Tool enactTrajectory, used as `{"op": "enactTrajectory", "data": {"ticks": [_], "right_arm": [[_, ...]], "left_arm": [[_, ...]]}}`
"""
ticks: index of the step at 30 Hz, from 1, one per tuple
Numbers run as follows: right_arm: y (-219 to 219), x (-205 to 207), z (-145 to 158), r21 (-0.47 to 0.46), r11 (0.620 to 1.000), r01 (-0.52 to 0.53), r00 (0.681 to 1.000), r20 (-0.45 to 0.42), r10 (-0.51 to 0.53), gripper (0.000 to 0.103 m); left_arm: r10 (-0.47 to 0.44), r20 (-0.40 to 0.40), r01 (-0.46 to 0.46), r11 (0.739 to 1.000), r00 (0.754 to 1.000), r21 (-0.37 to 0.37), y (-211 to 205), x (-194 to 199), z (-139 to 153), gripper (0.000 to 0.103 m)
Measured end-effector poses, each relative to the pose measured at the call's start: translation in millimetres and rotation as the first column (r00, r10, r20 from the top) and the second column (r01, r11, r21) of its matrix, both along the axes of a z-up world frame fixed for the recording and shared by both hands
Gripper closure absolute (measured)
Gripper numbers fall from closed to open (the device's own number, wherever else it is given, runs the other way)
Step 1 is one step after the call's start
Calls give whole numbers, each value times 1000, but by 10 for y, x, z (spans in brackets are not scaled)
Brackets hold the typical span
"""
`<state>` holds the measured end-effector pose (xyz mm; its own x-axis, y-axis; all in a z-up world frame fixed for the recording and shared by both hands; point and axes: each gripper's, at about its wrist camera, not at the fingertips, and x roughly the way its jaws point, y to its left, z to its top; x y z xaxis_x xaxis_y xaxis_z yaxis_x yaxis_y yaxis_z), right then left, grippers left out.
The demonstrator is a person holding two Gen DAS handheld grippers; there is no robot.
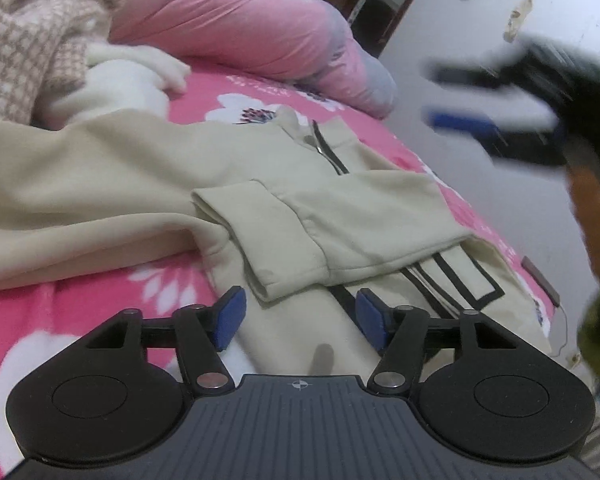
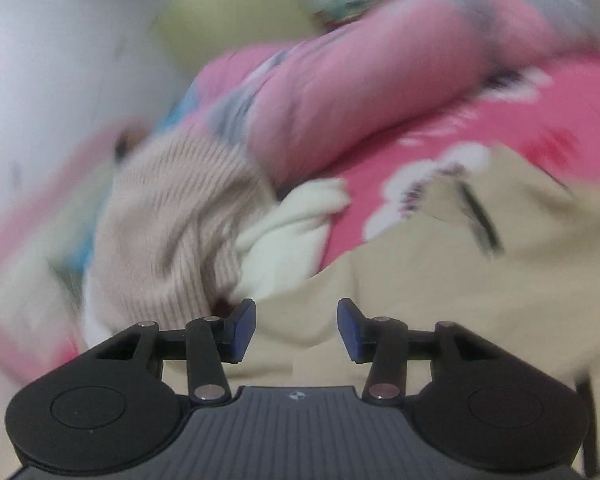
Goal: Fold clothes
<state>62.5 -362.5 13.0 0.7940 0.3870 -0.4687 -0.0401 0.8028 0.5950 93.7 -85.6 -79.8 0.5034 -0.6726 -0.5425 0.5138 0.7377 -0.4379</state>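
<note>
Blue-padded jaws of the left gripper (image 1: 298, 320) stand apart with nothing between them, hovering just over the lower body of a beige zip-neck sweatshirt (image 1: 284, 168). One sleeve (image 1: 320, 228) is folded across the front of that sweatshirt, its cuff lying just ahead of the jaws, beside black stripe markings on the chest. The garment is spread on a bed with a pink floral sheet (image 1: 80, 304). Farther back lie a white fleecy garment (image 1: 128, 80), a checked knit garment (image 1: 28, 28) and a bundled pink quilt (image 1: 240, 20).

The right gripper (image 2: 297, 330), badly blurred, is also parted and empty above the beige fabric; from the left it appears as a dark smear (image 1: 512, 100) at the bed's far edge.
</note>
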Motion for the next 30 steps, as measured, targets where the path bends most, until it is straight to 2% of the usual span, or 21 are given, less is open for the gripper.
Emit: {"op": "enactTrajectory", "data": {"ticks": [3, 7, 9, 12, 14, 17, 19, 22, 26, 29, 30], "right_arm": [[-515, -525, -198, 109, 980, 167, 985, 20, -170, 53], [-979, -1143, -583, 206, 907, 368, 929, -38, -369, 52], [-1121, -1347, -784, 231, 867, 441, 897, -73, -437, 52], [-1272, -1484, -953, 198, 839, 507, 862, -105, -496, 52], [-1350, -1497, -935, 134, 843, 521, 854, -84, -514, 52], [-1400, -1450, -771, -59, 841, 538, 842, 3, -539, 52], [-1435, -1400, -672, -217, 815, 538, 840, 60, -539, 52], [-1521, -1249, -589, -415, 745, 523, 841, 112, -529, 52], [-1729, -963, -679, -524, 717, 460, 870, 104, -482, 53], [-1900, -761, -828, -587, 686, 429, 878, 94, -469, 53], [-1947, -706, -892, -591, 697, 407, 887, 76, -455, 54]], "left_arm": [[-4, 9, 4, 1000, 1000, 4, 27, 49, 18, 38], [29, -2, -29, 999, 1000, 15, -99, 211, 40, 38], [36, 20, -37, 999, 999, 36, -185, 257, 80, 38], [25, 62, -30, 996, 998, 79, -338, 280, 153, 38], [3, 80, -12, 993, 997, 114, -486, 317, 203, 38], [-36, 111, 16, 985, 993, 169, -790, 384, 291, 38], [-66, 134, 37, 978, 989, 206, -1044, 437, 356, 38], [-125, 161, 81, 964, 979, 254, -1476, 541, 452, 38], [-239, 185, 173, 933, 953, 314, -2080, 758, 498, 36], [-342, 199, 250, 891, 918, 378, -2574, 921, 476, 34], [-368, 199, 269, 877, 908, 397, -2725, 972, 457, 34]]}}
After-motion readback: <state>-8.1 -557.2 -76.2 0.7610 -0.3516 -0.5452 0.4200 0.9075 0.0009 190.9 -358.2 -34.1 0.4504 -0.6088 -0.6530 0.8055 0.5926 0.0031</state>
